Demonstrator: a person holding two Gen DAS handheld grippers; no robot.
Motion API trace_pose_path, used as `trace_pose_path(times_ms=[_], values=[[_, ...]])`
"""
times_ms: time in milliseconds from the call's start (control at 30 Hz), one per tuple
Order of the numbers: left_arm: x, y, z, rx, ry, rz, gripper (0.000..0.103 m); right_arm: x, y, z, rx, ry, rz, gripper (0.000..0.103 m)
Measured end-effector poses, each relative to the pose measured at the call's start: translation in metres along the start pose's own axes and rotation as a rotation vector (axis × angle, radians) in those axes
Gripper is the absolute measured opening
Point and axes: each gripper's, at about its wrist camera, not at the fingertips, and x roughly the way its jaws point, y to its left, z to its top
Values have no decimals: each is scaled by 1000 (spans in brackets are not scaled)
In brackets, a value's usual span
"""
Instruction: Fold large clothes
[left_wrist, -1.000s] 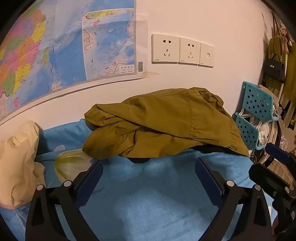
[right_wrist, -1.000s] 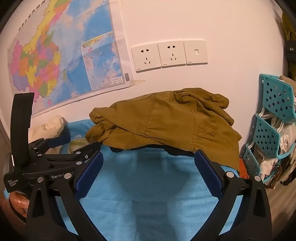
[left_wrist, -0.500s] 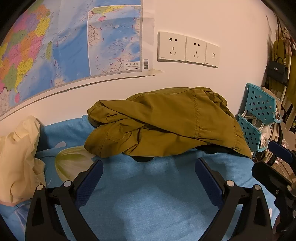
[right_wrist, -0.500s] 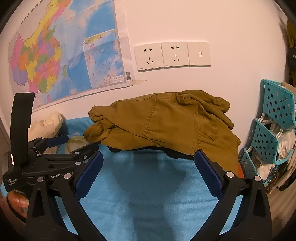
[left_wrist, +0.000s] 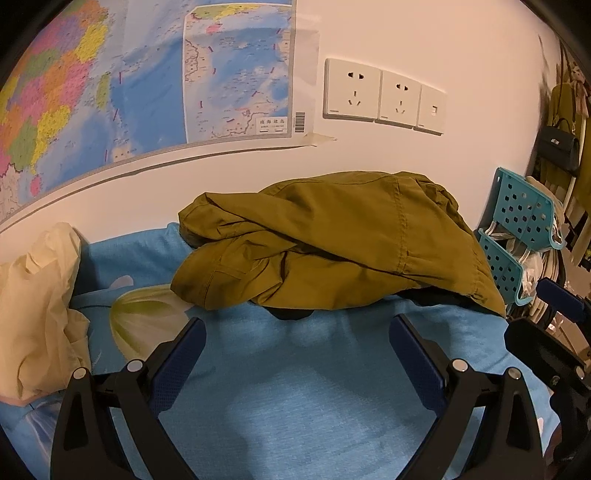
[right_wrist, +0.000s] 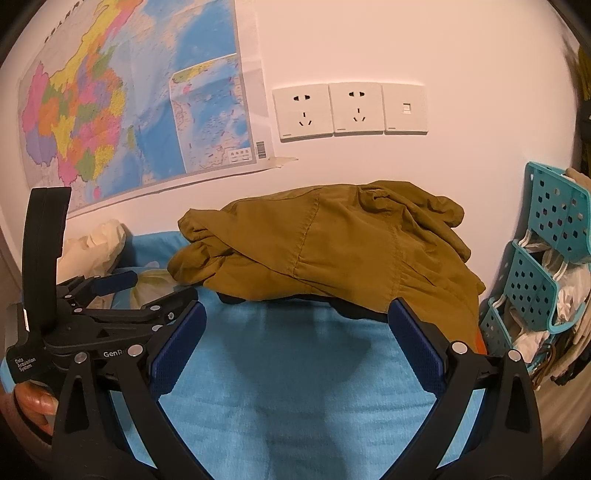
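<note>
Jacket (left_wrist: 332, 243), olive and crumpled, lies in a heap at the far side of the bed (left_wrist: 295, 387), bunched against the wall (left_wrist: 443, 44) below the sockets (left_wrist: 382, 98) and the map (left_wrist: 147, 81), with a dark garment peeking from under its near hem. Its long axis runs left to right across both views, a sleeve end hanging toward the left and the bulk rising toward the right, near the blue basket rack (left_wrist: 517, 229). Both grippers hang over bare blue sheet, short of the heap, so the jacket lies straight ahead of each pair of fingers and apart from them. The left gripper (left_wrist: 295, 345) has its fingers spread wide, holding nothing; the right gripper (right_wrist: 295, 332) likewise stands wide open and empty. In the right wrist view the left gripper (right_wrist: 110, 295) shows at the left, aimed toward the sleeve end. Judging by this, the left gripper is nearer the sleeve side and the right gripper nearer the bulky right hem, so the coming move probably calls for both to reach forward and pinch the near edge. A cream cloth (left_wrist: 37, 314) sits well to the left.
</note>
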Motion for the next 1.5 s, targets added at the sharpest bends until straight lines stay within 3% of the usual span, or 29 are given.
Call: trace_pose_path(times_ms=[833, 1500], values=[[7, 7, 5, -31, 9, 17, 96, 14, 12, 9, -50, -2, 14, 97], [35, 32, 11, -86, 89, 30, 96, 39, 19, 19, -84, 35, 26, 97]])
